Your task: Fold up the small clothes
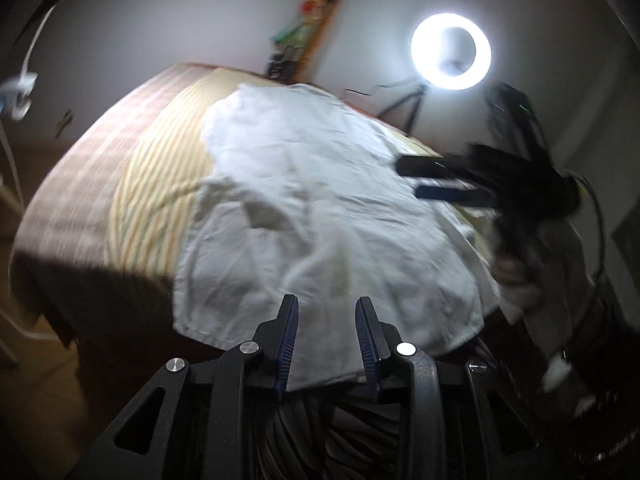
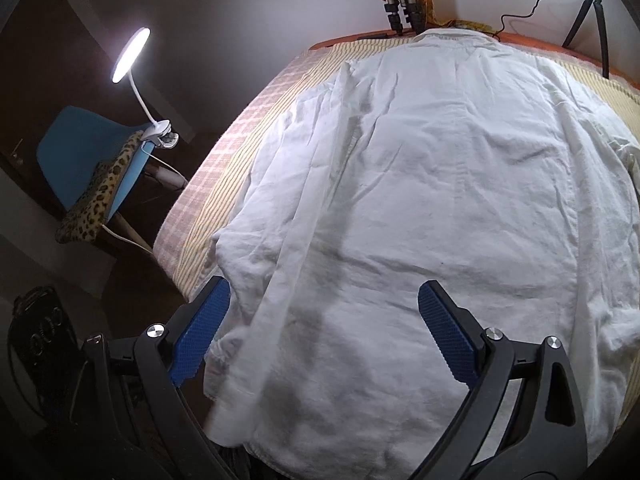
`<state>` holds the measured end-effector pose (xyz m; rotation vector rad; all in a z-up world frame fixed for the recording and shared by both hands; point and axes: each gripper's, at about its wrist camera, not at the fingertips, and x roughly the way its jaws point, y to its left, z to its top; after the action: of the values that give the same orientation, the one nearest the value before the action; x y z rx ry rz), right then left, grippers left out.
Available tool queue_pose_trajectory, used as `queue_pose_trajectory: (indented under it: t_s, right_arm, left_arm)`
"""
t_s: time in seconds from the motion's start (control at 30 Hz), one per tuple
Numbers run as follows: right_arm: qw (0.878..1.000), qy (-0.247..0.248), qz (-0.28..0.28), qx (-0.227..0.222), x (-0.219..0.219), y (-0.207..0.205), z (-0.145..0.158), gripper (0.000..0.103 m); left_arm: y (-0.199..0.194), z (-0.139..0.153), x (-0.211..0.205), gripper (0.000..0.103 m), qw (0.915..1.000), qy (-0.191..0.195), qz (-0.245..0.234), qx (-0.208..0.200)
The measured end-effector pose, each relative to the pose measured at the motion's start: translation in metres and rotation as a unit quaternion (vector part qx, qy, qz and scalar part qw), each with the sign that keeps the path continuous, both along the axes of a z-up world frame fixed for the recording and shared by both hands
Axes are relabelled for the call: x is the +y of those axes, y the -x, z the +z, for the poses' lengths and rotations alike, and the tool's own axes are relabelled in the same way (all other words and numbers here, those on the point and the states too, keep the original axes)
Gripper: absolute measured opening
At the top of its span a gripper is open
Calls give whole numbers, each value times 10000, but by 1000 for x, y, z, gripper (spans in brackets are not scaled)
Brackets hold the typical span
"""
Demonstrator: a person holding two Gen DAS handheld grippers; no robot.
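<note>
A striped yellow-and-check cloth-covered table [image 2: 208, 168] carries the crumpled white cotton shirt [image 2: 440, 184], spread flat across most of it, hem at the near edge. It looks light, limp and creasing easily; the hem corners seem the best hold. Over that hem, the right gripper [image 2: 324, 332] gapes wide and the left gripper [image 1: 328, 340] stands partly apart, both empty.

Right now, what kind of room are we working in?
Probably a bedroom set up for filming: a white cotton shirt lies on a bed with a striped yellow cover, lit by a glowing ring light on a tripod and a white clip-on lamp.
</note>
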<state>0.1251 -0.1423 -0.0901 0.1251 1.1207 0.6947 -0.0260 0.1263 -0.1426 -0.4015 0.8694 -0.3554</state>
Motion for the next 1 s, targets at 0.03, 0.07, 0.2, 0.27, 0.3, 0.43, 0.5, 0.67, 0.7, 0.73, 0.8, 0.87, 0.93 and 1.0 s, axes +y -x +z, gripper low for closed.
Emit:
queue_pose_trajectory:
  t_s: [0.03, 0.07, 0.2, 0.27, 0.3, 0.43, 0.5, 0.67, 0.7, 0.73, 0.8, 0.87, 0.93, 1.0]
  right_arm:
    - [10000, 3, 42, 49, 3, 0, -2, 90]
    - [9999, 42, 67, 75, 7, -1, -5, 89]
    - [9996, 228, 112, 156, 19, -5, -18, 87]
    - [9992, 233, 161, 296, 24, -7, -24, 82]
    - [9988, 243, 195, 372, 28, -8, -28, 80]
    - [9977, 416, 245, 469, 38, -13, -40, 64]
    - [9967, 394, 287, 643, 41, -15, -49, 43]
    - [9933, -151, 222, 1121, 40, -18, -55, 10]
    - [9922, -340, 182, 1184, 39, -17, -54, 10]
    - [9915, -467, 175, 1204, 38, -17, -52, 9]
    - [9936, -358, 245, 1041, 43, -12, -49, 8]
    - [9961, 106, 355, 801, 50, -9, -52, 7]
    - [9954, 389, 433, 762, 54, -7, -58, 7]
    - [9955, 509, 518, 607, 55, -7, -52, 7]
  left_arm:
    - [-4, -6, 5, 30, 9998, 117, 120, 112]
    - [-8, -14, 10, 30, 9990, 325, 195, 233]
    - [-21, -29, 10, 31, 9973, 394, 371, 490]
    - [-29, -33, 1, 31, 9976, 367, 272, 525]
    - [-33, -35, -4, 31, 9975, 376, 215, 564]
    - [-40, -40, -16, 23, 9979, 103, 196, 609]
    - [-37, -43, -11, 0, 9978, 211, 249, 571]
    - [-27, -24, 5, 0, 9976, 285, 511, 359]
    - [-26, -18, 8, 0, 9977, 231, 559, 308]
    - [-23, -11, 12, 0, 9978, 143, 598, 240]
    - [-15, -3, 18, 0, 9979, -29, 630, 157]
    - [-16, -11, 19, 0, 9977, -175, 602, 254]
    - [-20, -25, 15, 3, 9968, -283, 570, 483]
    - [-17, -35, 19, 40, 9955, -204, 661, 651]
